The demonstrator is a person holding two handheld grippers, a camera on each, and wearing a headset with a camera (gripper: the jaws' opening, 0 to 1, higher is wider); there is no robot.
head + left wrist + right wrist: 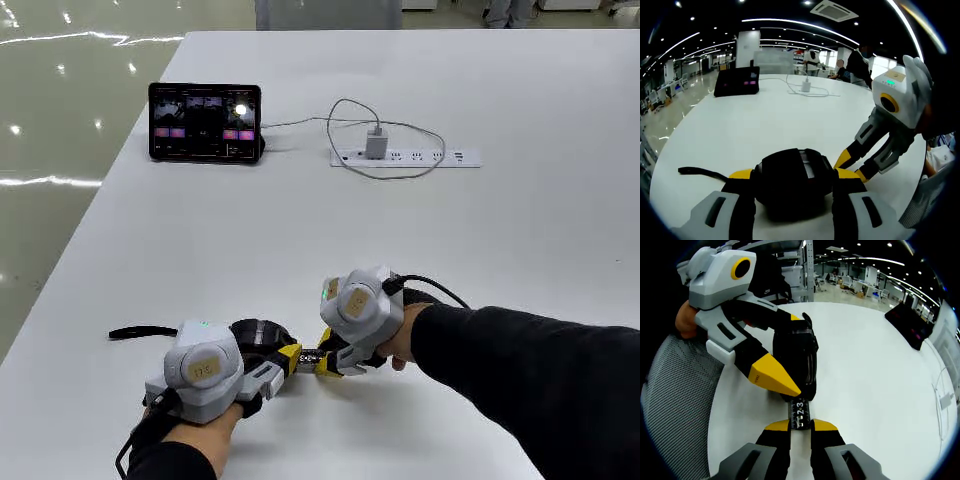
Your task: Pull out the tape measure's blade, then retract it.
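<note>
A black tape measure (792,182) rests on the white table (400,220), and my left gripper (792,175) is shut on its case from both sides. In the head view the case (262,340) sits between the two grippers near the table's front edge. A short length of blade (800,412) with the numbers 2 and 3 sticks out of the case (797,362). My right gripper (801,426) is shut on the blade's end. The two grippers (310,357) nearly touch tip to tip. A black wrist strap (142,331) trails left from the case.
A dark tablet (205,122) stands at the back left. A white power strip (405,157) with a charger and looped cable lies at the back centre. The table's left edge (100,210) drops to a glossy floor. People stand far behind in the left gripper view.
</note>
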